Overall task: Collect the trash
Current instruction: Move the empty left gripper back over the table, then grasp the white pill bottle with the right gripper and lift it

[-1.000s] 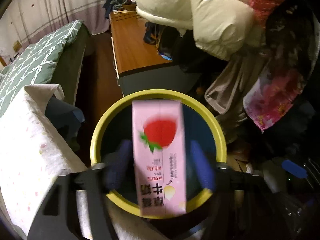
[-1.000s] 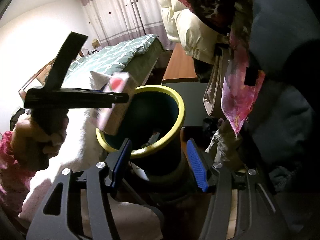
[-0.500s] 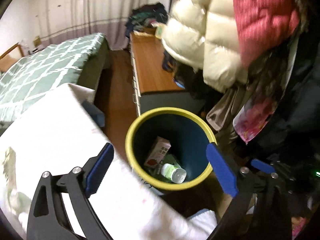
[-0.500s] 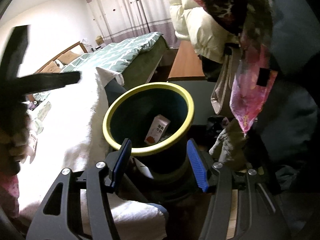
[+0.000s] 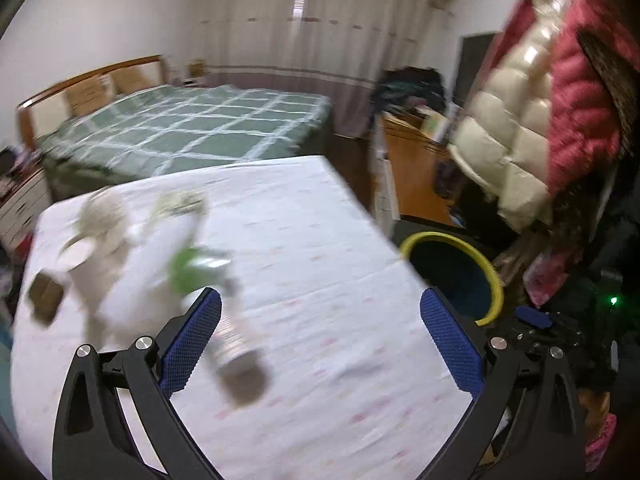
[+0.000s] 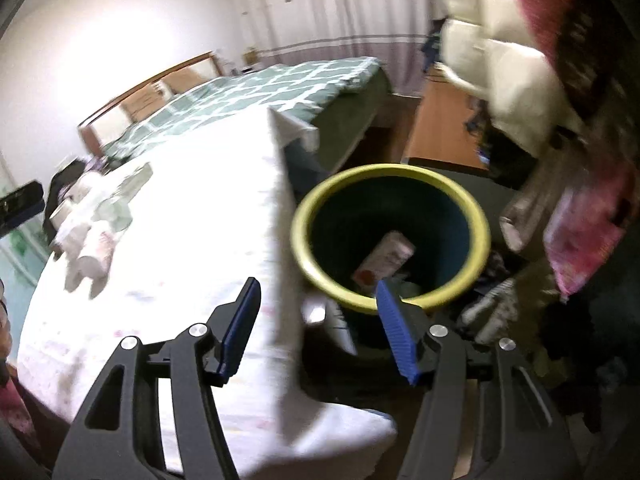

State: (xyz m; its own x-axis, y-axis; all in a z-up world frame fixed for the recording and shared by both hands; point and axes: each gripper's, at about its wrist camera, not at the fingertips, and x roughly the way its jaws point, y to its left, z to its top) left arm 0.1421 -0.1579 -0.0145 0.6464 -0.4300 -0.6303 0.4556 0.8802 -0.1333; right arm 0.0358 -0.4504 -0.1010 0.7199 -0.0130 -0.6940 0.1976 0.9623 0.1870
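The pink milk carton [image 6: 384, 258] that the left hand-held gripper [image 5: 320, 334] held a second ago now lies inside the yellow-rimmed bin [image 6: 482, 236]. Both the left and the right hand-held gripper [image 6: 318, 326] are wide apart and empty. The left one has swung back over the bench [image 5: 320, 240], where more blurry trash [image 5: 192, 268] waits.

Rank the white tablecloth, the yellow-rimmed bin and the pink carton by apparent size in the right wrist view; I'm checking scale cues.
1. white tablecloth, largest by far.
2. yellow-rimmed bin.
3. pink carton, smallest, lying inside the bin.
Fisheye distortion and nearness inflate the cloth.
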